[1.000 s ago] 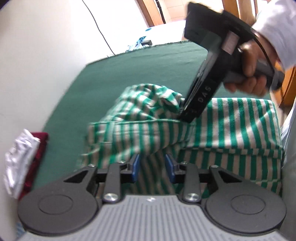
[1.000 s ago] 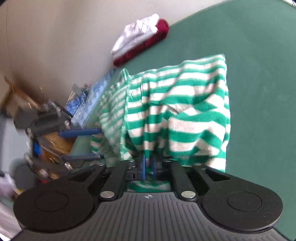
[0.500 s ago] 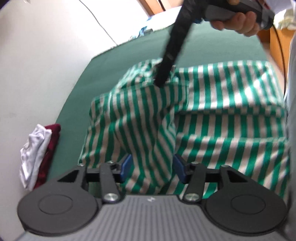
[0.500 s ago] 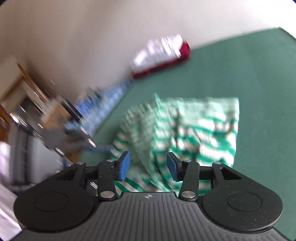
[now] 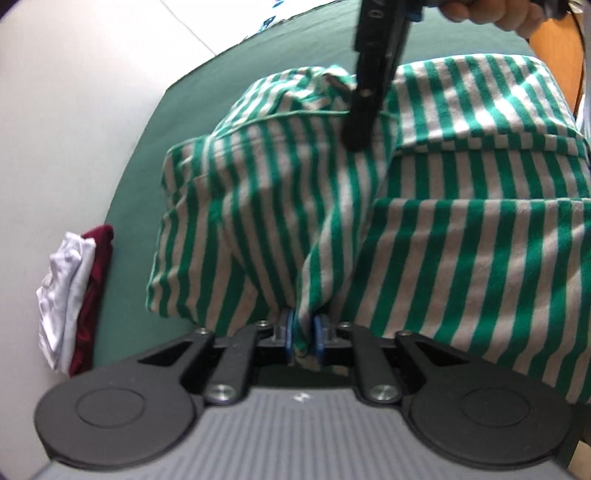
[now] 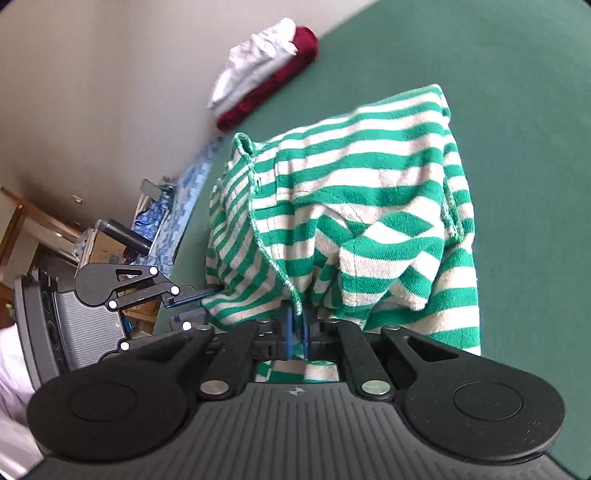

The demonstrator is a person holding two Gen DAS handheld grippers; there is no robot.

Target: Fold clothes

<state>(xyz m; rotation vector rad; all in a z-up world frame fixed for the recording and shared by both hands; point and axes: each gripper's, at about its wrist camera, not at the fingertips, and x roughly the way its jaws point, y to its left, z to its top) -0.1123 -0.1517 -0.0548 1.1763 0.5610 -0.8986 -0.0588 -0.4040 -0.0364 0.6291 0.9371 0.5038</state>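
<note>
A green-and-cream striped garment (image 5: pixel 443 240) lies bunched and partly folded on the green table cover (image 5: pixel 229 74). My left gripper (image 5: pixel 303 334) is at its near edge, and its jaws are closing with a fold of the striped cloth pinched between the blue pads. My right gripper (image 6: pixel 296 328) is shut on another fold of the same garment (image 6: pixel 369 184), lifting it into a hump. In the left wrist view the right gripper (image 5: pixel 360 142) comes down from above, its tips buried in the cloth. In the right wrist view the left gripper (image 6: pixel 188 302) is at the garment's left edge.
A pile of folded clothes (image 5: pixel 70 288), white over dark red, lies at the table's edge by the wall (image 6: pixel 266 74). A hand (image 5: pixel 491 11) holds the right gripper's handle. Blue patterned items and wooden furniture (image 6: pixel 33 221) stand beyond the table's left side.
Both grippers stood open half a second ago and now pinch striped cloth. The left one moved down and closer to the garment. The right one let go of its fold and gripped again.
</note>
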